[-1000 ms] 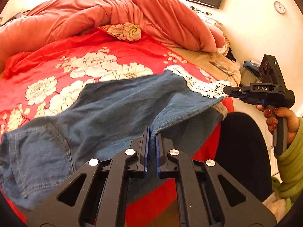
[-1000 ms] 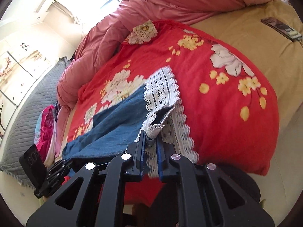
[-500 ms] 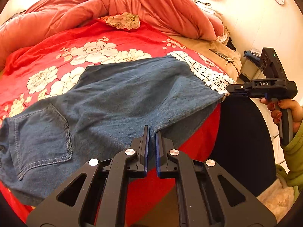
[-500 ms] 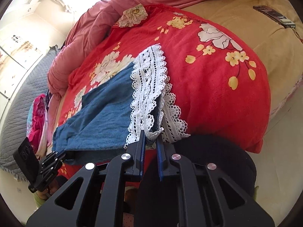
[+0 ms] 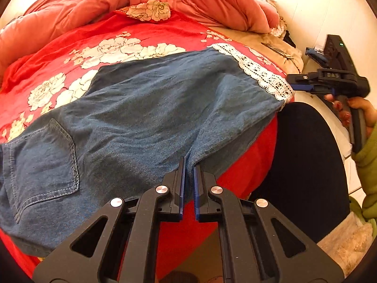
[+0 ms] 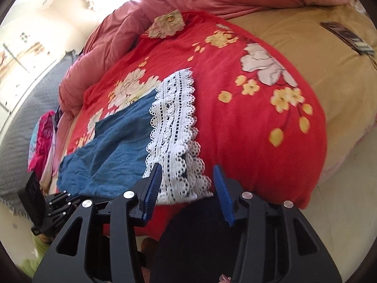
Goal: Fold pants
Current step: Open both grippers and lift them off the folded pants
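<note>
Blue denim pants with a white lace hem lie spread flat across the red flowered bedspread, back pocket at the left. My left gripper is shut on the pants' near edge, where a fold of denim runs in between the tips. In the left wrist view my right gripper sits at the lace end, held by a hand in a green sleeve. In the right wrist view the right gripper has its jaws opening. The lace hem lies between the blue pads, untouched. The left gripper shows at the lower left.
A pink duvet is heaped at the back of the bed. The person's dark-clothed leg presses against the bed's near edge. A flat dark device lies on the tan cover. A grey quilt lies to the left.
The pants were drawn taut and settled flat on the bedspread. The right gripper's jaws, shut on the lace hem before, have parted and let it drop onto the bed. The left grip holds.
</note>
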Demonstrator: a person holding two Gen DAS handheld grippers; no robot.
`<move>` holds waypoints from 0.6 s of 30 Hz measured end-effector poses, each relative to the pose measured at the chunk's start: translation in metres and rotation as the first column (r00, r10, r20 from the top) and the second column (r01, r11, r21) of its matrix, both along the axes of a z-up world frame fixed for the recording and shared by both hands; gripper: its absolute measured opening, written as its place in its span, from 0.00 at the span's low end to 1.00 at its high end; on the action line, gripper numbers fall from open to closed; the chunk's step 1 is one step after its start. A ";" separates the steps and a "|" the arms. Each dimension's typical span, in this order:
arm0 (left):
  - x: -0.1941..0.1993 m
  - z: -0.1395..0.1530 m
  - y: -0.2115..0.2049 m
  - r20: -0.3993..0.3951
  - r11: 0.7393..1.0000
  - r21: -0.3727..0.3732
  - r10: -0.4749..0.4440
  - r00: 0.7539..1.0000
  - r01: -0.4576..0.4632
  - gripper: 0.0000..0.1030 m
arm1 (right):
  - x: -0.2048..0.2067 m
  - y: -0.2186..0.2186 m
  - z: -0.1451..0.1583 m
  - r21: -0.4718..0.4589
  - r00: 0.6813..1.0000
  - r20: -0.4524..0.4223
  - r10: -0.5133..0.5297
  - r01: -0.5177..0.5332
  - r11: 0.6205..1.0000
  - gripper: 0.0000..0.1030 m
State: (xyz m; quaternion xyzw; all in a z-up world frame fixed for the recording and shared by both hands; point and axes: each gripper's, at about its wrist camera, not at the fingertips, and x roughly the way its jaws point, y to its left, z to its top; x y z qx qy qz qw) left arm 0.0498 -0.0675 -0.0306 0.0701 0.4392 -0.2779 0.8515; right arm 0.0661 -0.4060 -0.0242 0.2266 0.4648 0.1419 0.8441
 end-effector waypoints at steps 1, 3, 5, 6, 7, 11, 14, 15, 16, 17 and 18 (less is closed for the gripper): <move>0.000 0.000 0.000 0.000 1.000 0.000 0.000 1.000 0.000 0.01 | 0.005 0.002 -0.004 -0.005 1.000 -0.009 0.011 -0.011 1.000 0.43; 0.000 -0.001 -0.001 -0.001 1.000 0.003 -0.002 1.000 0.002 0.01 | 0.014 0.006 -0.017 0.002 0.998 -0.042 0.052 -0.052 0.999 0.44; 0.000 -0.003 -0.002 -0.001 1.000 0.008 -0.006 1.000 0.006 0.01 | 0.019 0.007 -0.033 0.029 0.996 -0.070 0.059 -0.058 0.998 0.46; 0.001 -0.004 -0.003 -0.003 1.000 0.009 -0.006 1.000 0.006 0.01 | 0.019 0.005 -0.036 0.053 0.996 -0.063 0.056 -0.052 0.997 0.46; 0.001 -0.005 -0.004 -0.004 1.000 0.011 -0.007 1.000 0.007 0.01 | 0.018 0.004 -0.036 0.056 0.997 -0.059 0.056 -0.052 0.997 0.41; 0.001 -0.006 -0.005 -0.006 1.000 0.015 -0.010 1.000 0.011 0.01 | 0.008 0.006 -0.018 0.015 0.995 0.020 0.098 -0.099 0.995 0.14; -0.002 -0.006 -0.007 0.001 1.000 0.017 -0.027 1.000 0.027 0.05 | 0.003 -0.003 0.006 -0.025 0.992 0.100 0.071 -0.069 0.997 0.11; -0.003 -0.007 -0.009 0.003 0.999 0.023 -0.032 0.999 0.032 0.05 | 0.004 -0.004 0.009 -0.055 0.992 0.105 0.069 -0.063 0.996 0.09; -0.004 -0.007 -0.010 0.003 0.999 0.026 -0.036 0.999 0.036 0.05 | 0.006 -0.004 0.008 -0.089 0.994 0.086 0.069 -0.061 0.994 0.09; -0.005 -0.008 -0.011 0.005 0.999 0.033 -0.037 0.999 0.037 0.05 | 0.007 -0.003 0.004 -0.101 0.995 0.071 0.074 -0.067 0.993 0.09; -0.005 -0.008 -0.011 0.003 0.999 0.036 -0.035 0.999 0.035 0.05 | 0.008 -0.002 0.000 -0.114 0.996 0.058 0.074 -0.068 0.991 0.10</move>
